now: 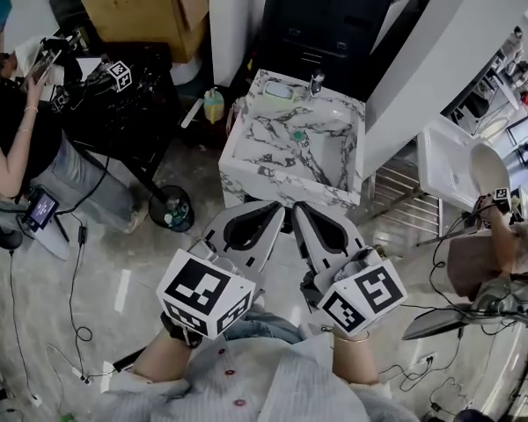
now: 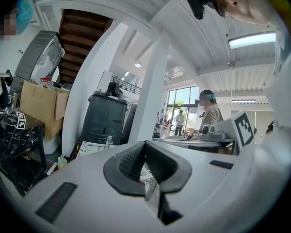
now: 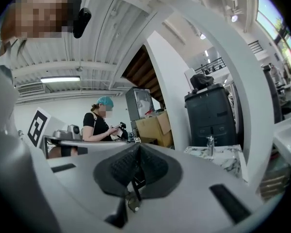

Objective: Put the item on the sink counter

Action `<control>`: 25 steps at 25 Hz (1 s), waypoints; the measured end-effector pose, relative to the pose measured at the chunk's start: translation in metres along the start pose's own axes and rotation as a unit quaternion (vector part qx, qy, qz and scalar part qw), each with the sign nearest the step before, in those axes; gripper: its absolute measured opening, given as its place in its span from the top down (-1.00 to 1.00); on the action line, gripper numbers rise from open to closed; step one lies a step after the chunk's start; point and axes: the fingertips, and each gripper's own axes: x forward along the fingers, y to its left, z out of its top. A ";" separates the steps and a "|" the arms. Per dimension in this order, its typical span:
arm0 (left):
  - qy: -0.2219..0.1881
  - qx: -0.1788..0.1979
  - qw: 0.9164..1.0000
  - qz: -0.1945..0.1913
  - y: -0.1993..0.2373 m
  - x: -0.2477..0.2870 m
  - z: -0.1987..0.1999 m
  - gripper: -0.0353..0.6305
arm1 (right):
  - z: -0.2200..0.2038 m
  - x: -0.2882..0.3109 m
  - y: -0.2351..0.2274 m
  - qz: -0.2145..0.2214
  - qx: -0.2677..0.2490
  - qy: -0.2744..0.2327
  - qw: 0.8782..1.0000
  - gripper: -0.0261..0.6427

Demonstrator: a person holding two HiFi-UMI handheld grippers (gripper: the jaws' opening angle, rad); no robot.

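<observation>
The marble sink unit (image 1: 246,162) stands just ahead of me, with a chrome faucet (image 1: 317,82) on its back counter. A pale green soap-like item (image 1: 279,91) lies on the counter's back left and a small green thing (image 1: 298,135) lies in the basin. My left gripper (image 1: 280,206) and right gripper (image 1: 296,207) are side by side near my chest, tips toward the sink's front wall. Both are shut with nothing between the jaws, which also shows in the left gripper view (image 2: 144,143) and the right gripper view (image 3: 138,146). No item is held.
A yellow-green bottle (image 1: 214,105) stands on the floor left of the sink. Further left are a black rack (image 1: 123,104), a cardboard box (image 1: 150,7) and a seated person (image 1: 18,148). A dark cabinet (image 1: 330,16) stands behind the sink, a white basin (image 1: 449,161) to its right. Cables (image 1: 75,306) cross the floor.
</observation>
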 end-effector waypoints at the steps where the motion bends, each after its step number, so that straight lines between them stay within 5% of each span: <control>1: -0.001 0.001 1.000 0.001 0.000 0.000 -0.001 0.85 | -0.001 0.001 0.000 0.002 -0.002 0.001 1.000 0.90; 25: 0.007 -0.004 1.000 0.003 -0.007 0.007 -0.012 0.85 | -0.010 -0.006 -0.004 0.009 -0.009 0.012 1.000 0.90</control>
